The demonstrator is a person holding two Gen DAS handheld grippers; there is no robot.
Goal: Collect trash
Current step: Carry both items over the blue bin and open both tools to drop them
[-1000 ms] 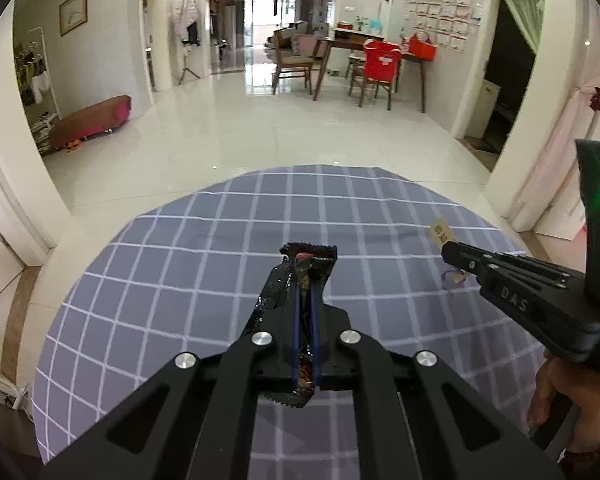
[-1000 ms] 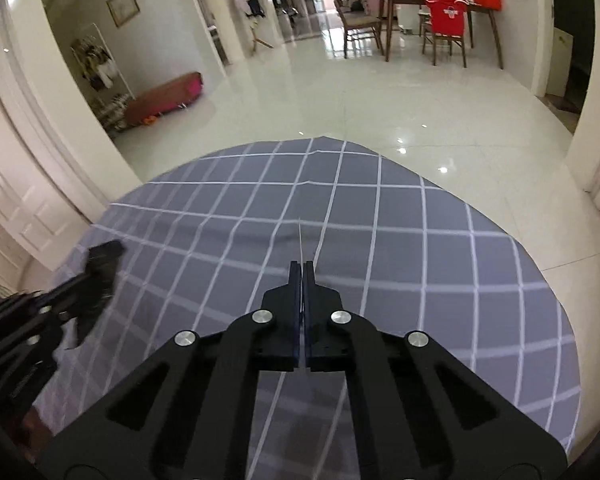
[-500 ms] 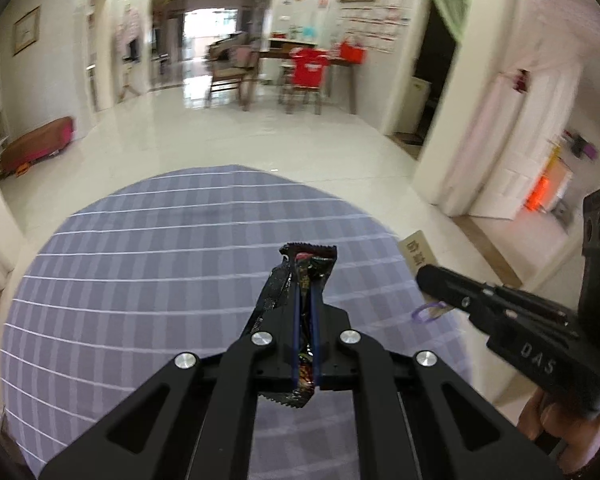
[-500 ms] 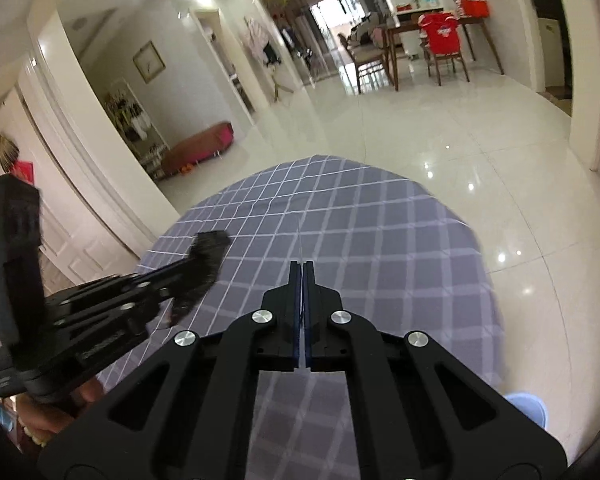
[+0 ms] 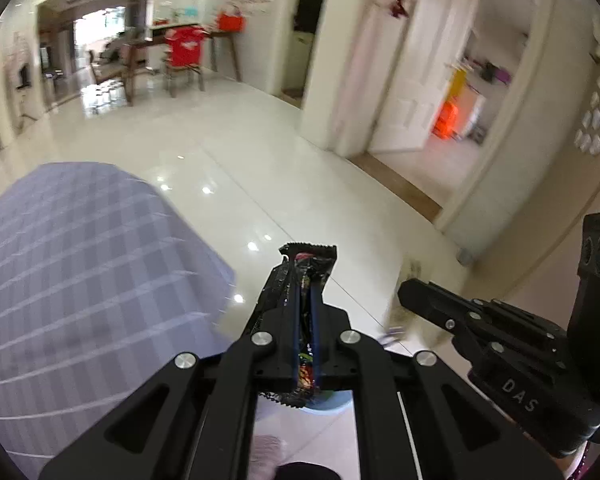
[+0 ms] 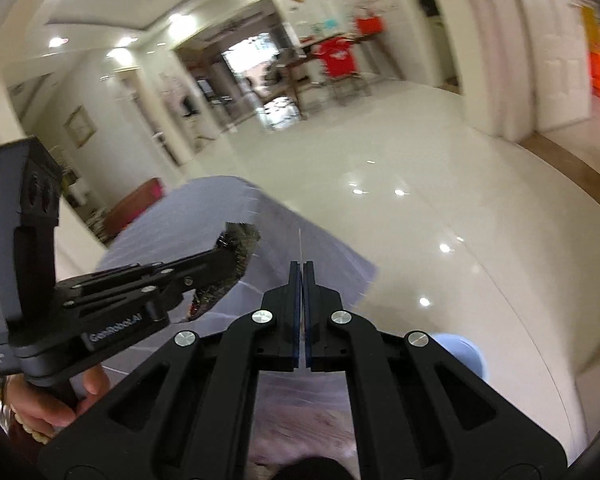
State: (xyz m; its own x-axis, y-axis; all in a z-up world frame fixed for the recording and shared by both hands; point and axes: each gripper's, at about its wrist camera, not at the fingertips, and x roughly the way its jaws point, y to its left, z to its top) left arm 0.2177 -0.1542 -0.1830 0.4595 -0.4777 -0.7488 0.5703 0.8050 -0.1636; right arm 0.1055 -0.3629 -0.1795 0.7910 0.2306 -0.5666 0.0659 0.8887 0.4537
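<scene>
- My left gripper (image 5: 306, 280) was clenched on a dark, crinkled snack wrapper (image 5: 310, 258); the wrapper's serrated top stuck out past the fingertips and its lower end hung below the jaws.
- My right gripper (image 6: 302, 270) was pressed fully closed, with only a thin paper-like slip (image 6: 300, 246) standing edge-on between its tips. In the left wrist view that slip showed as a blurred tan tag at the right gripper's tip.
- The wrapper was off the table, held in the air over the glossy white floor (image 5: 260, 168), just beside the edge of the grey checked tablecloth (image 5: 80, 272).
- A pale blue bin (image 6: 470, 354) stood on the floor low down, mostly hidden behind the right gripper's frame.
- A hand (image 6: 60, 404) gripped the left gripper's handle at the lower left of the right wrist view.
</scene>
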